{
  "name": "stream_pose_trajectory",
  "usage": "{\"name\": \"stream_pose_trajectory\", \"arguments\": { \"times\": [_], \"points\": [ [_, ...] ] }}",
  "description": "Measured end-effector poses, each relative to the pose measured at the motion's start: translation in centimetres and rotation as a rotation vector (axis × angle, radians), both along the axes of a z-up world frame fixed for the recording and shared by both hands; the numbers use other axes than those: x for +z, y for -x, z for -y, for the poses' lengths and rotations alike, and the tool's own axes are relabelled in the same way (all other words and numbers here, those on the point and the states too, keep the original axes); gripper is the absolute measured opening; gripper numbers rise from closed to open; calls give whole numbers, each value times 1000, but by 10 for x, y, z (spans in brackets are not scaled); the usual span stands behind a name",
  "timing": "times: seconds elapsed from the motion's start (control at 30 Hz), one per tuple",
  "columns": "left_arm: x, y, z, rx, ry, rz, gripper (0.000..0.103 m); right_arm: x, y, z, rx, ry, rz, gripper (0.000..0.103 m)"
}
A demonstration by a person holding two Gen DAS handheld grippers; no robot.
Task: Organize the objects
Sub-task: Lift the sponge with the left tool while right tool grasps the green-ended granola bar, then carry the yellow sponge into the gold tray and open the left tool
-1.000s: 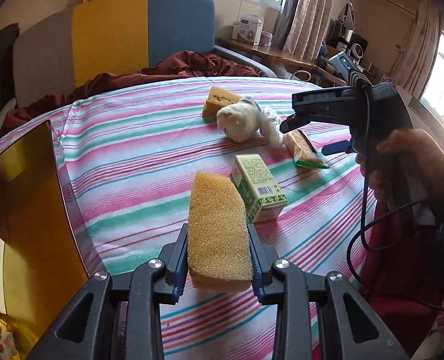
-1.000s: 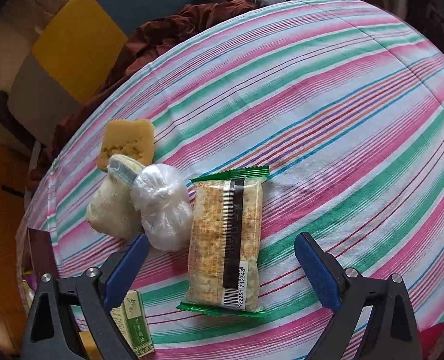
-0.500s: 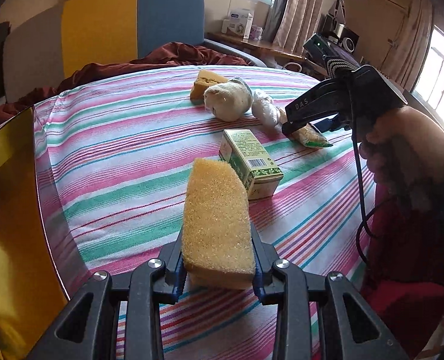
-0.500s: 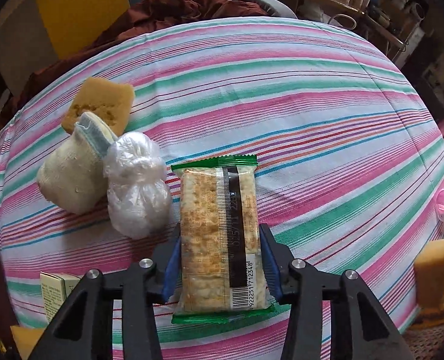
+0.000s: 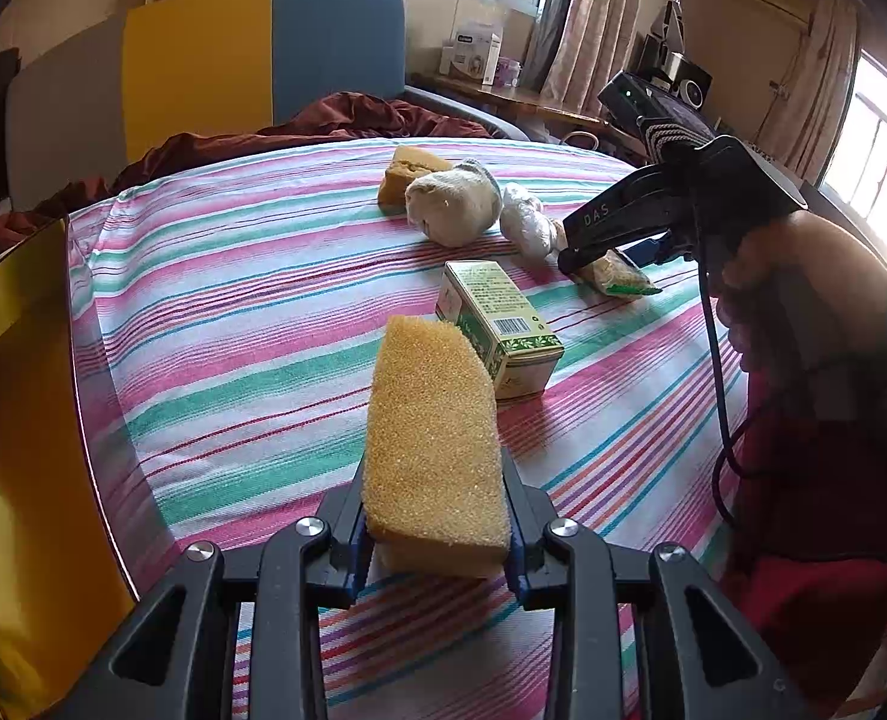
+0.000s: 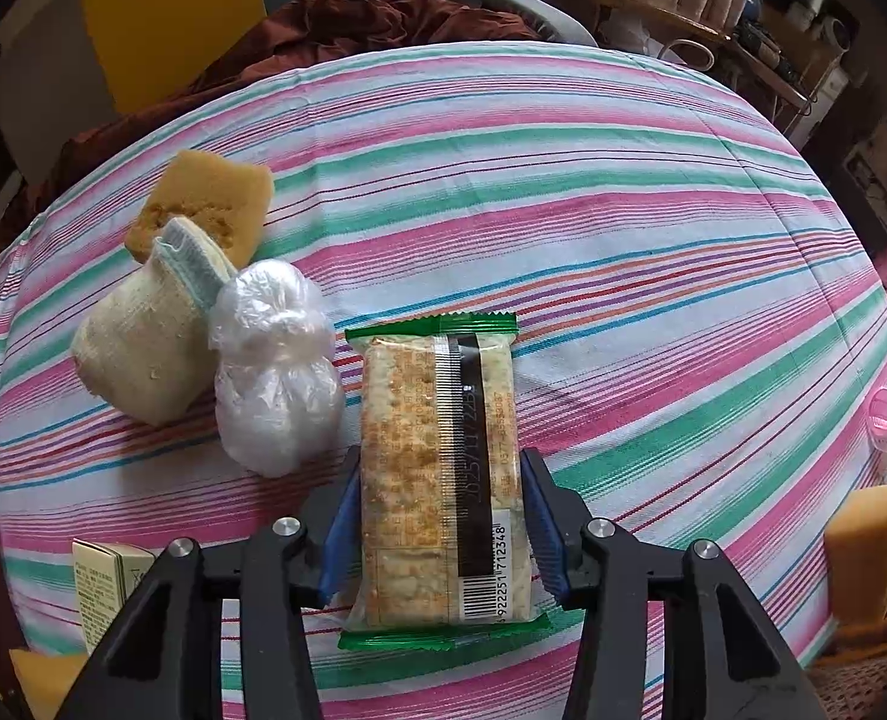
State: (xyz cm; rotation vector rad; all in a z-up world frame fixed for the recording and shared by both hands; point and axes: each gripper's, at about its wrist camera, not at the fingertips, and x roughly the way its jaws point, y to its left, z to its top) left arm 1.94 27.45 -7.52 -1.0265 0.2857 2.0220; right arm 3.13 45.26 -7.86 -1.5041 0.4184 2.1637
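The left gripper [image 5: 434, 531] clenches a yellow sponge [image 5: 434, 444] just before the green box [image 5: 500, 324]. Beyond the green box, the right gripper [image 6: 440, 534] grasps the cracker packet [image 6: 443, 474], its jaws easing slightly apart.

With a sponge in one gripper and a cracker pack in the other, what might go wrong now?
1. The right gripper, jaws opening slightly, pinches the cracker pack; the slick wrapper may slip, or the crackers may crack.
2. Lifting may nudge the plastic-wrapped ball beside it.
3. The left gripper squeezes the sponge, which may deform and slip.
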Motion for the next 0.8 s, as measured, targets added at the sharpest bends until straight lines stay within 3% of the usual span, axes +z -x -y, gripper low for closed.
{"name": "stream_pose_trajectory", "arguments": {
  "times": [0.5,0.8],
  "points": [
    [2,-3,3,1,5,-19,33,-3,10,10,23,-21,9,46],
    [25,-13,19,0,-26,-29,33,0,11,5,31,-29,5,46]
  ]
}}
